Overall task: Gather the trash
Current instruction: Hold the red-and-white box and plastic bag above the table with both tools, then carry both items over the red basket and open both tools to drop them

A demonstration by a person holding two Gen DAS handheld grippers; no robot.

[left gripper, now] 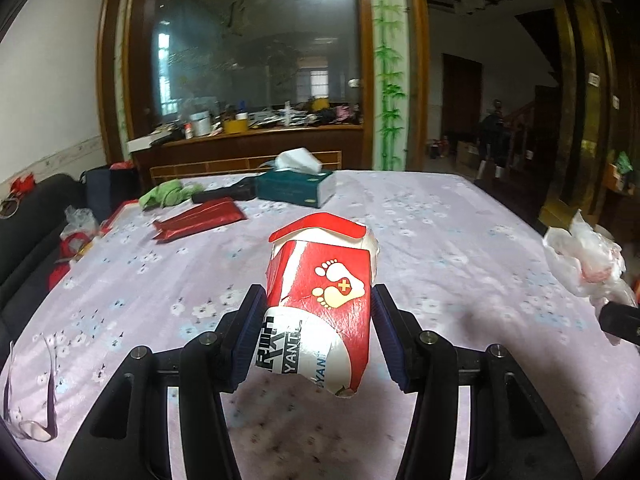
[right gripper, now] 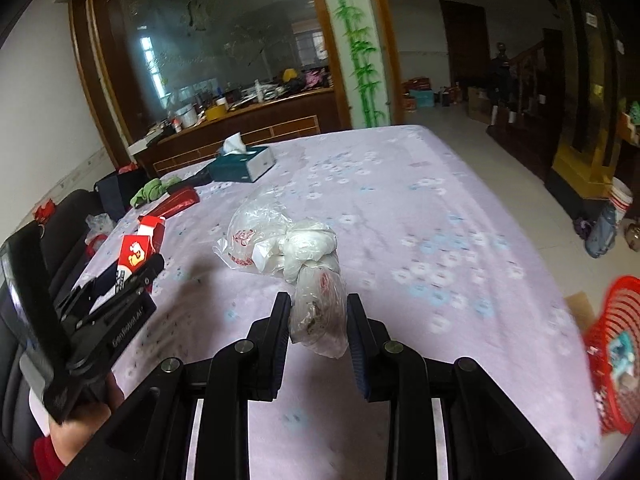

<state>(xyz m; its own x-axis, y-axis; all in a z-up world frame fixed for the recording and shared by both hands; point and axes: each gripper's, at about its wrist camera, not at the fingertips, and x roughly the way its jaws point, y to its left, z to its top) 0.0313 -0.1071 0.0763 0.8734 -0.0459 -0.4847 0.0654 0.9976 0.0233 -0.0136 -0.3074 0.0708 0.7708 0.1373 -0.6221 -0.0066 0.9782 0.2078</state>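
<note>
Trash, two items, both lifted clear of the table (left gripper: 460, 220).

Item 1: crumpled red-and-white carton (left gripper: 324, 300), footprint logo, torn at its lower end. Held between the pads of the left gripper (left gripper: 318, 312), whose fingers are clamped on its flanks; it sits at the centre of the left wrist view, above the floral cloth.

Item 2: knotted clear plastic bag (right gripper: 308, 276), red print, something dark inside the lower part. Pinched at that lower end by the right gripper (right gripper: 319, 320), fingers closed on it; the bulk of the bag juts out ahead toward 12 o'clock.

Receptacle: red slatted basket (right gripper: 612, 356), at 3 o'clock in the right wrist view, off the table's edge and lower than it, some rubbish already inside.

Surroundings, not handled: red foil packet (left gripper: 200, 222) at 10 o'clock, green cloth (left gripper: 168, 194) beyond it, tissue box (left gripper: 296, 188) at 12 o'clock, spectacles (left gripper: 32, 400) at 8 o'clock.

Step in hand, as judged: carrying phase, both pickups done, neither item dropped yet.

Next move calls for: swinging each gripper toward 3 o'clock over the basket, then opening the fingers above its mouth. The limp bag may snag on a pad.
</note>
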